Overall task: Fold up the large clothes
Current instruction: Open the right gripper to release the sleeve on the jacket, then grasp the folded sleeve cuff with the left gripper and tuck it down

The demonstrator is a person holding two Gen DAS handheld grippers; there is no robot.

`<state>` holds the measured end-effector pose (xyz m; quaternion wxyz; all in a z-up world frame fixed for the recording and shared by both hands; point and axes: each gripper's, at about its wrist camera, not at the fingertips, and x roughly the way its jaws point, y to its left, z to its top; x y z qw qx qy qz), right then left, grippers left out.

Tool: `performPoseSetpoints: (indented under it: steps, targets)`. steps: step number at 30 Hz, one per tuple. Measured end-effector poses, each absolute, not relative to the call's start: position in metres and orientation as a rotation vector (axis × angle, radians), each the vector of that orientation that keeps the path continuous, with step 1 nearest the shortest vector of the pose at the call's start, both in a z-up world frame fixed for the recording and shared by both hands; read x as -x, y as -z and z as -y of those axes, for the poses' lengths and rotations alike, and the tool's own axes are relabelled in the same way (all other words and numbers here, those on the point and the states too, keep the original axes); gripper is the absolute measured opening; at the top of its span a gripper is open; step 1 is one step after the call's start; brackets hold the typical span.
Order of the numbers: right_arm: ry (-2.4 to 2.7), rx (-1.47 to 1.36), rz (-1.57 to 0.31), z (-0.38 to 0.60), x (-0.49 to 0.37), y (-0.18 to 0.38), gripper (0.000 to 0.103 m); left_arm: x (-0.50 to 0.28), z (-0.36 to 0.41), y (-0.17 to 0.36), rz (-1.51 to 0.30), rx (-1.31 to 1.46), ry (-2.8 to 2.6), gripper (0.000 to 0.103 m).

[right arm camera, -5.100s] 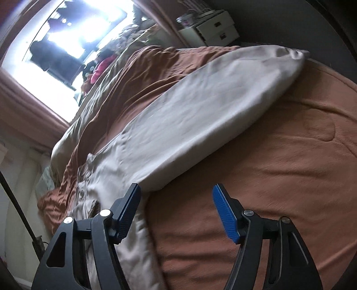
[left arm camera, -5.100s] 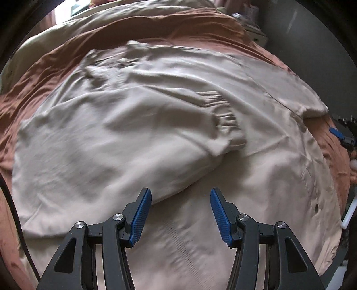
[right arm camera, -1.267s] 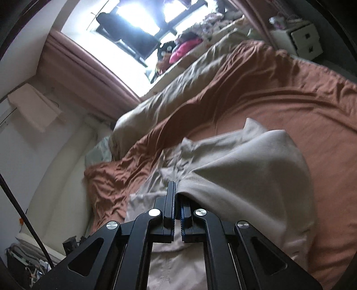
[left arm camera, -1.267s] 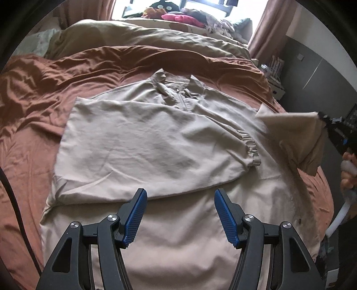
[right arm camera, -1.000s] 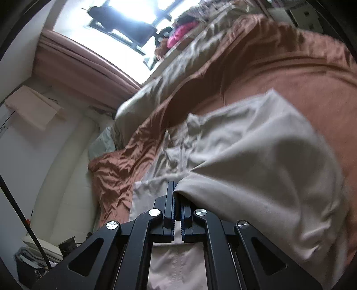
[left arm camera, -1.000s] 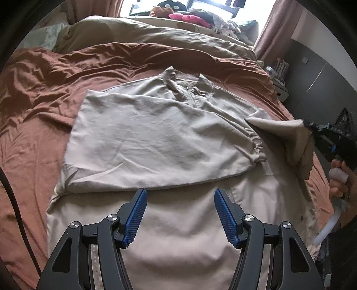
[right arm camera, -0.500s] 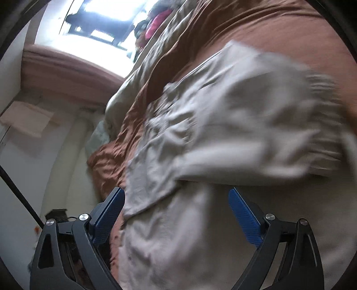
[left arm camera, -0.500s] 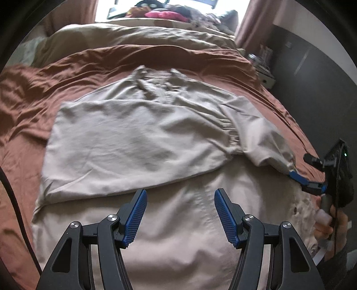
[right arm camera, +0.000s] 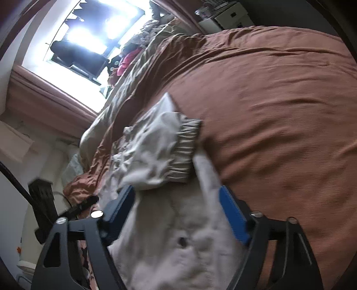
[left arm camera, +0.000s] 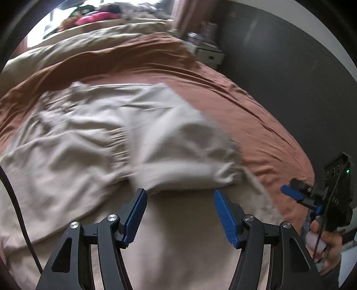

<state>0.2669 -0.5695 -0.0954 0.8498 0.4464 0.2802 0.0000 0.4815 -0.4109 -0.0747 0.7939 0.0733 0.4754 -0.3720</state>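
A beige jacket (left arm camera: pixel 93 142) lies spread on the rust-brown bed cover (left arm camera: pixel 234 93), both sleeves folded across its body. The right sleeve's gathered cuff (right arm camera: pixel 185 151) rests near the garment's edge. My left gripper (left arm camera: pixel 180 214) hovers open above the jacket's lower half, nothing between its blue pads. My right gripper (right arm camera: pixel 178 212) is low over the jacket's hem edge; its jaws are closing from wide, with the cloth below them but not pinched. From the left wrist view the right gripper (left arm camera: pixel 299 196) appears at the bed's right side, held by a hand (left arm camera: pixel 323 243).
A beige duvet (left arm camera: pixel 78 49) is bunched at the head of the bed, with a pile of clothes (left arm camera: pixel 96 16) under the bright window (right arm camera: pixel 93 29). A white nightstand (left arm camera: pixel 207 55) stands by the dark wall (left arm camera: pixel 290 67). A black cable (left arm camera: pixel 13 200) hangs at the left.
The right gripper carried the sleeve across the jacket, let it go and drew back towards the hem. The left gripper swung to the right over the jacket; both views are blurred by motion.
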Motion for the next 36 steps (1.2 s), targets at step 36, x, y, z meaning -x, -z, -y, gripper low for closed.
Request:
performPoseSetpoints:
  steps: [36]
  targets:
    - [0.004, -0.988, -0.531, 0.558, -0.225, 0.104, 0.059, -0.507, 0.469, 0.044, -0.932, -0.368, 0.759, 0.025]
